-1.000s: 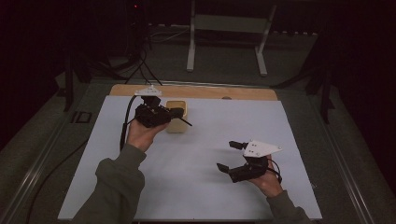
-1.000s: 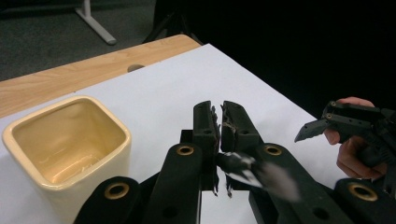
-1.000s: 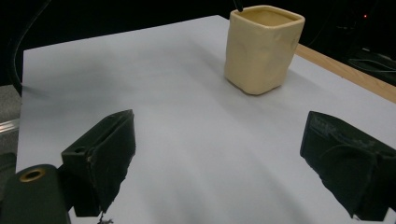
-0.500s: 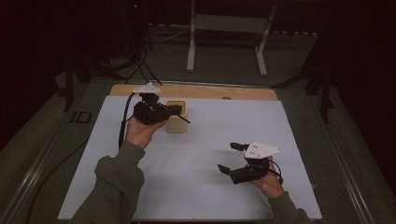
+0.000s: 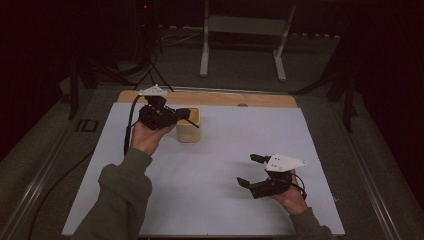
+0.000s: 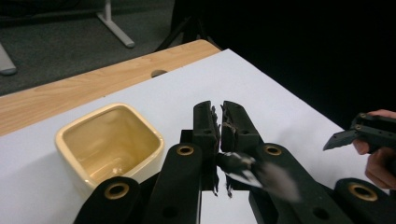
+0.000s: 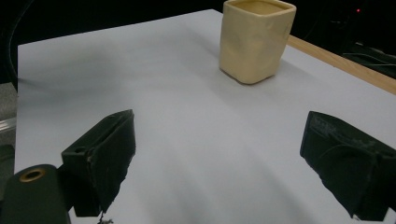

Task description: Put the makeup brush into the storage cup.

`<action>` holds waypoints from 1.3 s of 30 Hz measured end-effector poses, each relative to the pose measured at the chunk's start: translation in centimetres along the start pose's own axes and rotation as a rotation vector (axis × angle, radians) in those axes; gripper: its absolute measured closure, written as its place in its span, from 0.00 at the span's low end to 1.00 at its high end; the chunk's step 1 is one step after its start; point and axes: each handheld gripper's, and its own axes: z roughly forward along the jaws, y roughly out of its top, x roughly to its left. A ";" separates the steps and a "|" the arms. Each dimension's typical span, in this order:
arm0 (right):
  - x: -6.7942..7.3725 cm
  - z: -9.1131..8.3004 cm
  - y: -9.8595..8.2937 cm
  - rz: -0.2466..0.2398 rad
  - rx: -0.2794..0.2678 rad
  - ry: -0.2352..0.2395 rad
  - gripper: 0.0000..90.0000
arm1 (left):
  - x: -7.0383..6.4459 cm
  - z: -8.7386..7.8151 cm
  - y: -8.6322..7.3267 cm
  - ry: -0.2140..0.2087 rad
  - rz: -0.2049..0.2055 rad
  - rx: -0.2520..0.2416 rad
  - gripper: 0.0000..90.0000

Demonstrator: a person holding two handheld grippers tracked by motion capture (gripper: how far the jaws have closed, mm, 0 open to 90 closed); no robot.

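A cream square cup [image 5: 188,131] stands empty on the white sheet at the back left. My left gripper [image 5: 186,113] hovers over the cup's near-left rim, shut on a thin dark stick-like tool [image 5: 193,122] that slants across the cup's top. In the left gripper view the cup [image 6: 112,144] lies left of the closed left gripper [image 6: 219,109], and the tool [image 6: 243,167] is blurred, dark with a silvery end. My right gripper [image 5: 252,170] rests open at the front right with nothing in it. The right gripper [image 7: 219,130] faces the cup [image 7: 257,39] from well short of it.
The white sheet [image 5: 225,150] covers most of the table, with a wooden strip [image 5: 225,98] along the far edge. Beyond it stand the grey legs of a frame [image 5: 240,45]. A black cable [image 5: 127,135] trails off the left gripper. The surroundings are dark.
The left gripper has shifted slightly up and away with the tool, staying by the cup. The right gripper has barely moved.
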 end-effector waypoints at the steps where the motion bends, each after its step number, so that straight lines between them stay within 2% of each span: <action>1: 0.0 0.0 0.0 0.000 0.000 0.000 0.12 | 0.0 0.0 0.0 0.000 0.000 0.000 0.95; 7: 0.0 -0.2 -0.3 0.002 0.003 -0.004 0.12 | 0.3 -0.1 0.2 0.019 0.007 0.002 0.95; 10: -0.1 -0.3 -0.4 0.005 0.004 -0.004 0.11 | 0.4 -0.1 0.4 0.034 0.027 0.009 0.95; 21: -0.1 -0.3 -0.5 0.007 0.005 -0.004 0.12 | 1.2 0.0 0.6 0.070 0.030 0.023 0.95; 28: -0.1 -0.2 -0.6 0.007 0.005 -0.001 0.11 | 1.6 0.4 0.5 0.095 0.033 0.039 0.95; 39: -0.1 -0.3 -0.6 0.011 0.005 0.002 0.12 | 2.0 0.8 0.7 0.155 0.066 0.081 0.95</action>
